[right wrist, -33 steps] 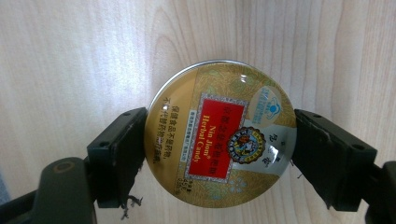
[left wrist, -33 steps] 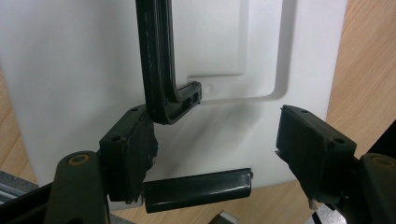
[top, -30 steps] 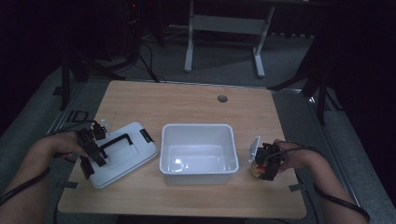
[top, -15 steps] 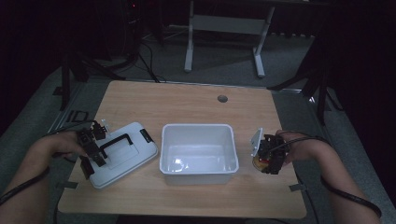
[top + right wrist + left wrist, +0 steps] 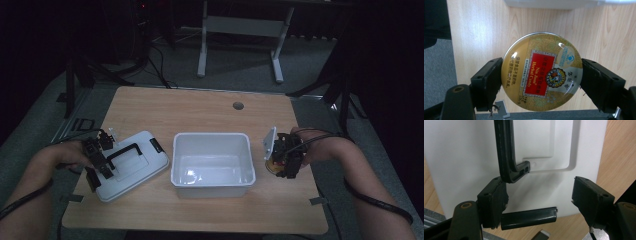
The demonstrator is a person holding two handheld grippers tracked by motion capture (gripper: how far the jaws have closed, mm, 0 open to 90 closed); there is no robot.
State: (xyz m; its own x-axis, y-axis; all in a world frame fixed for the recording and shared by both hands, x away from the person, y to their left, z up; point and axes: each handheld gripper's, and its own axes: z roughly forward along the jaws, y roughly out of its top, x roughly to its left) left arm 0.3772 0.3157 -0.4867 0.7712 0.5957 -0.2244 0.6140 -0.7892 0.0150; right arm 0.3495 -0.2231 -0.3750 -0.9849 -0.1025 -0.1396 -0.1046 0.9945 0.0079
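Centrally on the worktop (image 5: pixel 210 105) an open white tub (image 5: pixel 212 161) is seen, standing between the two tools. A white lid (image 5: pixel 131 165) with a black handle (image 5: pixel 507 157) lies flat left of the tub; over its near edge the left tool (image 5: pixel 98 161) is held with jaws apart, gripping nothing. Right of the tub, the right tool (image 5: pixel 541 82) is clamped on a round candy tin (image 5: pixel 542 75), seized at opposite rims. Its gold face, with a red label, is turned toward the camera above the wood; no long axis is shown.
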